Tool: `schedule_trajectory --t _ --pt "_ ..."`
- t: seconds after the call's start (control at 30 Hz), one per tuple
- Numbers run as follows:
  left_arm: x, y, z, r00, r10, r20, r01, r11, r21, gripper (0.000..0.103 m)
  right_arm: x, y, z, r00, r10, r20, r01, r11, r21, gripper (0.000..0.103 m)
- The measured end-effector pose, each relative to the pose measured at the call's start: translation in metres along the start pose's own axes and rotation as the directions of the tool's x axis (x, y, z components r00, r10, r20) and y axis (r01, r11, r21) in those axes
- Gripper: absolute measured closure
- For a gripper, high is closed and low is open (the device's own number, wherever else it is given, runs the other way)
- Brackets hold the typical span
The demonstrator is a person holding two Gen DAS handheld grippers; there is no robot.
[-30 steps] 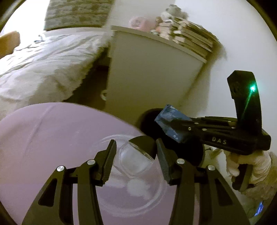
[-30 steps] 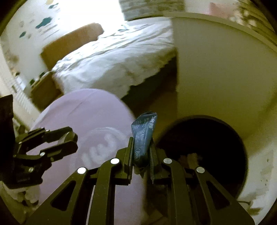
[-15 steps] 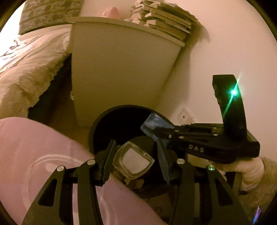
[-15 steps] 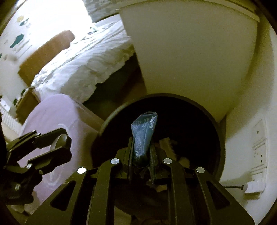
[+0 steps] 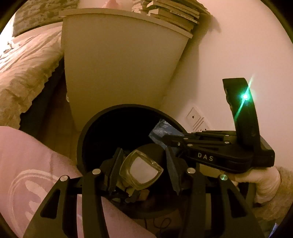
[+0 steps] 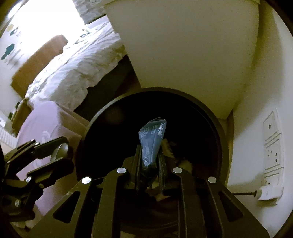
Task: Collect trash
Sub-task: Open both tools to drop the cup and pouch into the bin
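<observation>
Room: a bed (image 6: 73, 73) with rumpled white covers lies ahead and to the left of both grippers; a pale cabinet (image 5: 117, 69) stands straight ahead, books (image 5: 174, 16) stacked on top.
Bin: a round black trash bin (image 6: 222, 146) sits on the floor directly below and in front of both grippers, its open mouth facing up, scraps dimly visible inside.
Right gripper: the right gripper (image 6: 149, 165) points steeply down, jaws pressed nearly together and pinching a crumpled blue packet (image 6: 152, 139).
Packet position: the blue packet hangs over the middle of the bin's mouth, long axis running forward along the fingers; a release would likely drop it in.
Left gripper: the left gripper (image 5: 142, 168) is partly spread, gripping a clear plastic cup (image 5: 141, 170) on its side, open mouth toward the camera.
Cup position: the clear plastic cup is over the near rim of the bin, less central than the packet.
Nearer hand: the right looks better placed over the opening.
Writing: "DAS" on the right gripper's body; white characters and an "8" on the packet, otherwise unreadable.
Wall: a socket plate (image 6: 272, 144) lies right of the bin.
</observation>
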State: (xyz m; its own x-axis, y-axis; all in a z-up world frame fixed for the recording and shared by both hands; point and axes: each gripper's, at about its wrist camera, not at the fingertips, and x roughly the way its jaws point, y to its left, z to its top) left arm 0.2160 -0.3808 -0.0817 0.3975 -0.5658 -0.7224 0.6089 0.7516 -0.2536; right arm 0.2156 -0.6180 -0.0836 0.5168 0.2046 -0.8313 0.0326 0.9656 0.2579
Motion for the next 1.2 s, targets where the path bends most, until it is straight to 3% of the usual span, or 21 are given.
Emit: schedule_trajectory --t 1.07,1.13,1.2 --pt "0.024 -0.007 0.010 0.998 0.021 -0.066 -0.019 0.999 0.035 0.055 0.021 -0.020 0.000 0.999 -0.035 -0.035 0.037 0.998 0.053 0.086" --pt "0.023 -0.008 0.009 0.998 0.029 -0.059 -0.027 0.999 0.044 0.052 0.021 -0.020 0.000 0.999 -0.038 -0.039 0.041 0.998 0.056 0.086" --pt "0.021 -0.008 0.009 0.998 0.041 -0.044 -0.039 0.998 0.055 0.038 0.020 -0.019 0.000 0.998 -0.044 -0.040 0.046 0.997 0.054 0.085"
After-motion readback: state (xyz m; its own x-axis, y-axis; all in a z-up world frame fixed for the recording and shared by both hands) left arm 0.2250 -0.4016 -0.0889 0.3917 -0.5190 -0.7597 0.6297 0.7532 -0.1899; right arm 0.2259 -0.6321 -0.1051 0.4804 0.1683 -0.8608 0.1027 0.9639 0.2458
